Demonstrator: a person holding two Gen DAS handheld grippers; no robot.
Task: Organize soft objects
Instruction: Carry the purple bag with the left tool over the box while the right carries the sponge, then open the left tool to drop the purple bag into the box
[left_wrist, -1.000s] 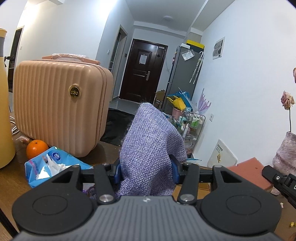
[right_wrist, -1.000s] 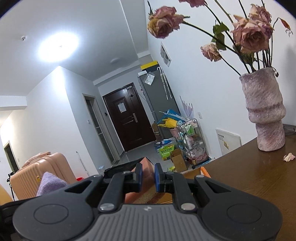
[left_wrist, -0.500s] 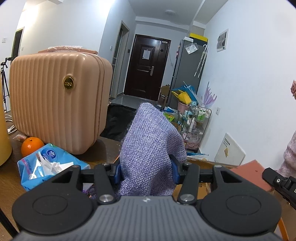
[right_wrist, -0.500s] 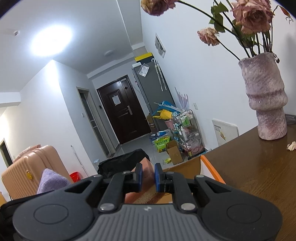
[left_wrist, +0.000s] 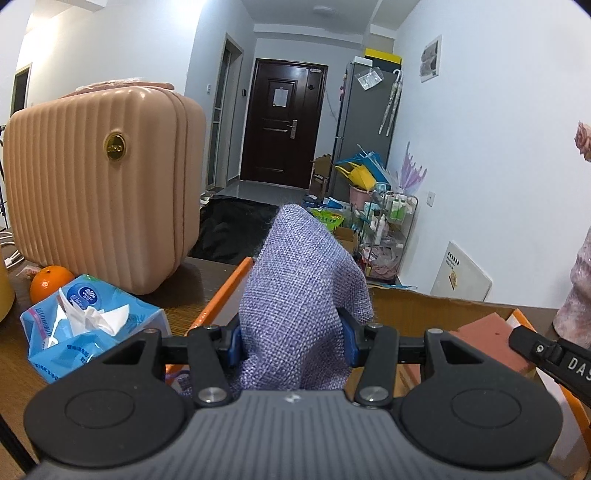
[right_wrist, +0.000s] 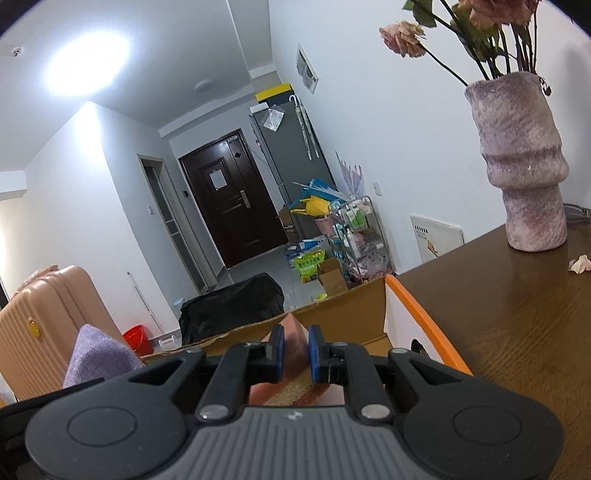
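My left gripper (left_wrist: 291, 343) is shut on a purple woven cloth pouch (left_wrist: 299, 295), which stands up between the pads over the left edge of an orange-rimmed cardboard box (left_wrist: 436, 306). The pouch also shows at the left of the right wrist view (right_wrist: 96, 354). My right gripper (right_wrist: 296, 354) is shut on a pinkish-brown sponge block (right_wrist: 295, 332) and holds it over the same box (right_wrist: 354, 306). In the left wrist view the sponge (left_wrist: 491, 339) sits inside the box at the right.
A peach ribbed case (left_wrist: 99, 184) stands at the left on the brown table (right_wrist: 517, 314). A blue tissue pack (left_wrist: 88, 325) and an orange (left_wrist: 50, 282) lie in front of it. A purple vase (right_wrist: 524, 166) with dried roses stands at the right.
Both grippers have moved forward and lower, over the box, each still holding its object. The box's orange rim and cardboard wall have come into view.
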